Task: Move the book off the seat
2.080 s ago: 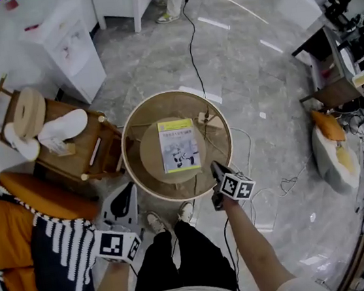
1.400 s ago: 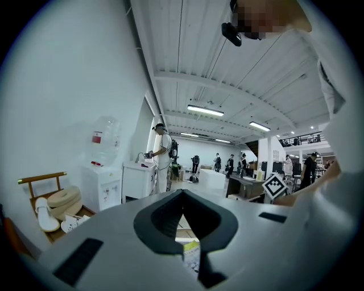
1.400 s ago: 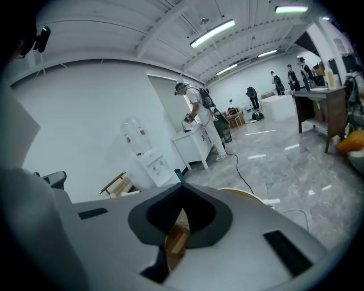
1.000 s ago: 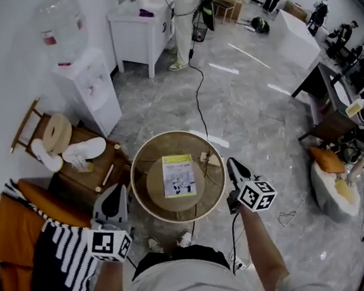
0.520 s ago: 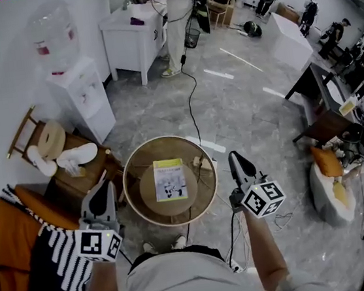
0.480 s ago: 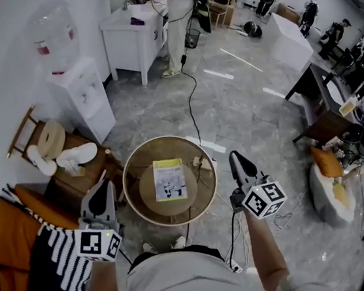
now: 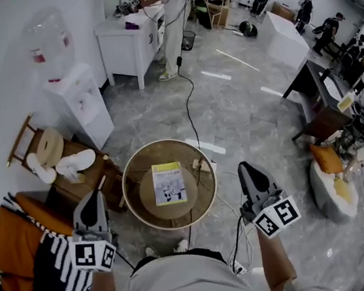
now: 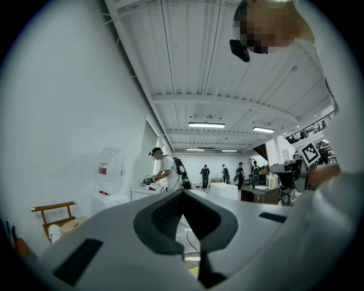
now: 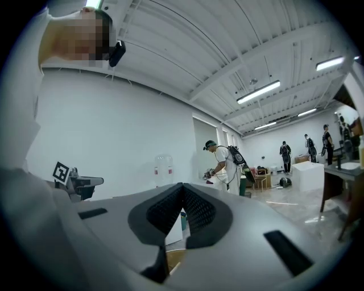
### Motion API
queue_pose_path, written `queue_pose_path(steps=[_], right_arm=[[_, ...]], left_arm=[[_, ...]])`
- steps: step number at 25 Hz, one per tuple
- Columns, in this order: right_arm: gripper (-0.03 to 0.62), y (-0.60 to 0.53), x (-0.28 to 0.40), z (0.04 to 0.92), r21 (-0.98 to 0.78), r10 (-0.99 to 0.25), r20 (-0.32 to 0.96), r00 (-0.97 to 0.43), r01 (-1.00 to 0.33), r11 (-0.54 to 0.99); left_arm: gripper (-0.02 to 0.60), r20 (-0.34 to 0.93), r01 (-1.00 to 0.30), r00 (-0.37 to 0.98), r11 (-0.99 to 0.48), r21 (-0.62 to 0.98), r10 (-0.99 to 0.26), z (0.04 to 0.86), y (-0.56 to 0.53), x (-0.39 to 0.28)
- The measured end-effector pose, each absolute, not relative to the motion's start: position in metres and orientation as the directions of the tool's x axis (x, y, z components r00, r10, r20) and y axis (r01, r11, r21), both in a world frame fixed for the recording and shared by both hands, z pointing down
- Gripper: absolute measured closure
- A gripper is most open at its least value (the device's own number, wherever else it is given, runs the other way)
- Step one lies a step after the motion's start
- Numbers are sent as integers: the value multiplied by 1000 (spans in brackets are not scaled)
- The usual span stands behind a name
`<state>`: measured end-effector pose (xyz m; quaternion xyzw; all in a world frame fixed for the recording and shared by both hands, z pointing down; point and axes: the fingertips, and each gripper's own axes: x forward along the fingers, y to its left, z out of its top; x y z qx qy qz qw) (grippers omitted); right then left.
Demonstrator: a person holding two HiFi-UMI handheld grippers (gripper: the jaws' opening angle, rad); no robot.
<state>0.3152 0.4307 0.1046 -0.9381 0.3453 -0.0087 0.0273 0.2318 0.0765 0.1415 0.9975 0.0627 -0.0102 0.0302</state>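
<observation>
Book: The book [image 7: 169,183] lies flat in the middle of the seat [image 7: 127,186] with its cover facing up. It has not been moved off yet.
Book look: It is thin and has four straight sides. The cover is pale, with a yellow-green strip at the top and a picture lower down. It looks smooth and a bit bendy.
Seat: It is round and tan, like woven cane. A wide ring runs round the outside, and a smaller flat circle in the middle carries the book.
Left gripper: The left gripper [image 7: 95,197] is held up off to the left of the seat, well apart from the book. Its fingers [image 8: 162,219] are pressed together with nothing between them.
Right gripper: The right gripper [image 7: 245,170] is held up on the right side of the seat, also away from the book. Its fingers [image 9: 165,213] are tight together and hold nothing.
Why held so: I think the person is standing up straight with one gripper on each side, ready to reach in. Both pairs of fingers must open first.
Finger look: They are grey and rounded, with dark bumpy pads for gripping.
Floor: The floor [image 7: 249,100] is grey, hard and shiny, and a dark cord [image 7: 188,101] runs across it to the seat.
</observation>
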Motion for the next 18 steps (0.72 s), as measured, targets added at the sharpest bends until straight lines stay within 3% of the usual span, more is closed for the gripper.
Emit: queue_pose_path(steps=[8, 18], right_arm=[[572, 448, 291, 108, -40, -538, -9, 843, -538, -842], [572, 442, 274, 113, -64, -528, 6, 849, -527, -847]], left_arm=[[565, -44, 95, 995, -995, 36, 93, 127, 63, 215], [565, -38, 85, 996, -996, 16, 85, 126, 72, 203]])
